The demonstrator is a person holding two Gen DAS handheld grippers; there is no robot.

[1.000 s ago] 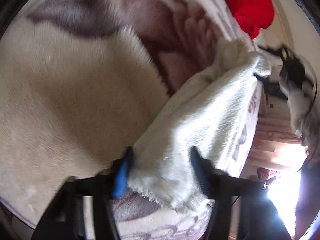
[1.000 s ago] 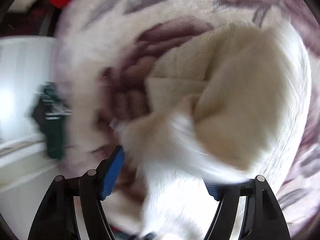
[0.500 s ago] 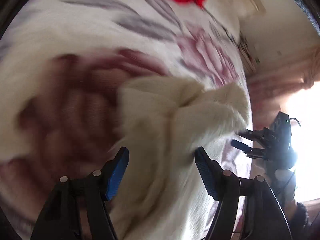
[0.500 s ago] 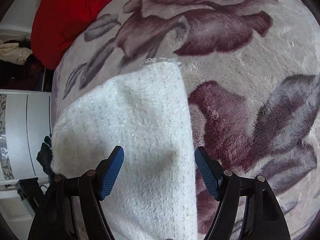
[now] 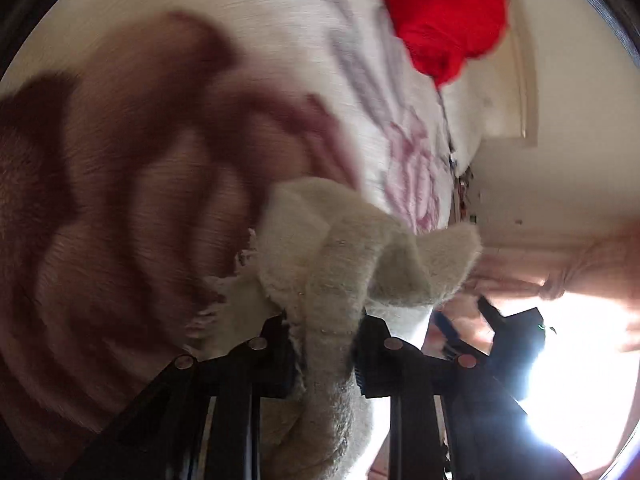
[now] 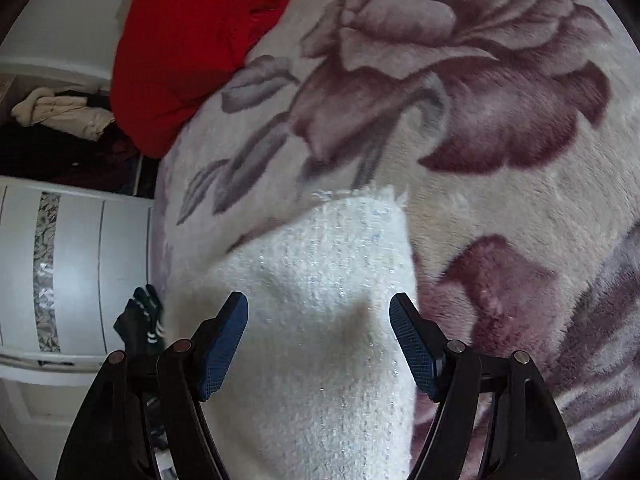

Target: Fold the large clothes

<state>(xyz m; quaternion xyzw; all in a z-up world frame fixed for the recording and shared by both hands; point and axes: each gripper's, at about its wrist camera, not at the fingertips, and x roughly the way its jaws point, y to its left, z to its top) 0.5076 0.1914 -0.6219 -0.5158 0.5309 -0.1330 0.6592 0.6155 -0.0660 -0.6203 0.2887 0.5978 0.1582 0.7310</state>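
Observation:
A fluffy white knitted garment [image 5: 340, 264] is bunched between the fingers of my left gripper [image 5: 326, 334], which is shut on it and holds it above the floral blanket [image 5: 160, 140]. In the right wrist view a flat end of the same white garment [image 6: 320, 288] lies on the blanket, reaching forward between the fingers of my right gripper [image 6: 319, 312]. The right gripper is open, its blue pads apart on either side of the fabric. The right gripper also shows at the lower right of the left wrist view [image 5: 504, 332].
A red garment [image 6: 192, 40] lies at the far edge of the blanket [image 6: 480, 120]. A white cabinet [image 6: 76, 272] stands at the left, with a pile of clothes [image 6: 60, 112] above it and a dark green item [image 6: 142, 320] beside the bed. Bright window glare fills the lower right of the left wrist view [image 5: 580, 380].
My left gripper has closed on the bunched white garment and lifted it. My right gripper stays open over the flat end and has shifted slightly forward.

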